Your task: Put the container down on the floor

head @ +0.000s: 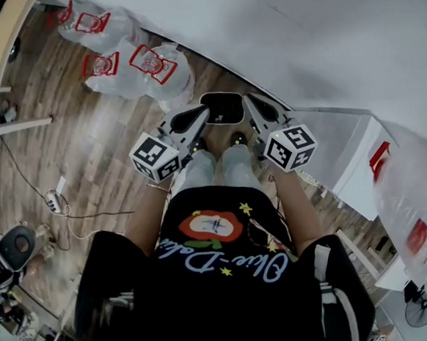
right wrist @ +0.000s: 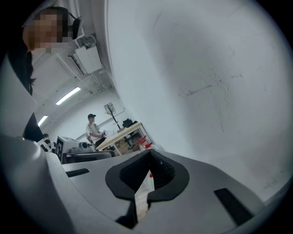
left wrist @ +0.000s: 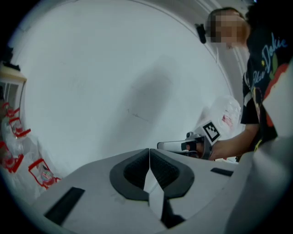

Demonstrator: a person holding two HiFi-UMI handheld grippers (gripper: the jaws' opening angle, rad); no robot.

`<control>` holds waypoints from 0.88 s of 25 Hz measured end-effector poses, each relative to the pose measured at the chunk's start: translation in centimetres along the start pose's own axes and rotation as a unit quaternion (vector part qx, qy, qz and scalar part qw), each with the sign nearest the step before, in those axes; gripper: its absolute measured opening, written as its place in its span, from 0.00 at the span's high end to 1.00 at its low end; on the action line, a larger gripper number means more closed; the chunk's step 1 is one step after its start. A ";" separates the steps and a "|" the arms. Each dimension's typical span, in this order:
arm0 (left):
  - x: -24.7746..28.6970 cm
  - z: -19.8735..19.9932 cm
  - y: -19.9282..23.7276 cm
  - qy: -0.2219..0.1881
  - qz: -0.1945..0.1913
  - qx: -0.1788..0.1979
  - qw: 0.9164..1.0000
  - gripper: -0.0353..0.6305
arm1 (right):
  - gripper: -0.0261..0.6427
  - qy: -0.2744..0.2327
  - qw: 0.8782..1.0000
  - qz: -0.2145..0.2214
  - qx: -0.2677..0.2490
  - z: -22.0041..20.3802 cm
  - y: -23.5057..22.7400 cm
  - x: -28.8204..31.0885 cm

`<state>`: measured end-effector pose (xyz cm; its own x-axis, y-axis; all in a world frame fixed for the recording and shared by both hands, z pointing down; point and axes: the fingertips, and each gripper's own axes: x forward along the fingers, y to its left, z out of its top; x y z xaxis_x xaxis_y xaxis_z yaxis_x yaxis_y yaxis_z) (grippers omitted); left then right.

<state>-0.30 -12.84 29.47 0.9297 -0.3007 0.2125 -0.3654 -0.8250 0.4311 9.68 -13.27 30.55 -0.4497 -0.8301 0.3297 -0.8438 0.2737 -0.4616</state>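
Both pairs of jaws are pressed together, empty: the left gripper point(left wrist: 149, 151) shows its two dark pads meeting along one seam with only bare wall beyond, and the right gripper point(right wrist: 149, 154) shows its tips meeting in the same way. Two marker cubes, one per gripper, face the head camera, the left cube point(head: 154, 158) and the right cube point(head: 291, 146).

One container point(head: 222, 108), dark with rounded corners, lies on the wooden floor point(head: 103, 165) at the foot of the white wall point(head: 283, 39). In the head view it sits between the two gripper tips, ahead of the person's legs point(head: 217, 170), and neither gripper holds it.

The wall's base runs just behind the container. To the right a white cabinet point(head: 347, 151) stands close, its corner near the right arm. To the left the boards lie open as far as a heap of clear plastic bags point(head: 144, 69) against the wall, with four red prints showing. Further left, one power strip point(head: 53, 203) with a trailing cable lies on the floor, and a wooden shelf point(head: 6, 47) lines the edge
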 end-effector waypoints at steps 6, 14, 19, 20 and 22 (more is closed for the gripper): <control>-1.4 2.6 -1.2 -0.013 0.005 0.018 1.000 0.94 | 0.96 -0.018 0.999 0.009 -0.030 2.8 2.1 -1.5; -2.9 5.8 -3.1 -0.041 0.025 0.044 0.998 0.94 | 0.96 -0.029 0.997 0.022 -0.064 5.0 3.8 -3.7; -2.8 6.8 -4.1 -0.044 0.019 0.059 0.997 0.94 | 0.96 -0.039 0.997 0.021 -0.070 6.0 3.7 -4.3; -2.6 7.0 -4.2 -0.045 0.017 0.059 0.997 0.94 | 0.96 -0.041 0.996 0.022 -0.070 6.2 3.7 -4.2; -2.3 7.1 -4.3 -0.046 0.015 0.056 0.997 0.94 | 0.96 -0.044 0.996 0.025 -0.070 6.5 3.8 -4.2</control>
<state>-0.60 -12.03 20.89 0.9210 -0.3638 0.1394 -0.3896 -0.8620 0.3242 10.25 -11.90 22.06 -0.4706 -0.8510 0.2333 -0.8562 0.3765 -0.3537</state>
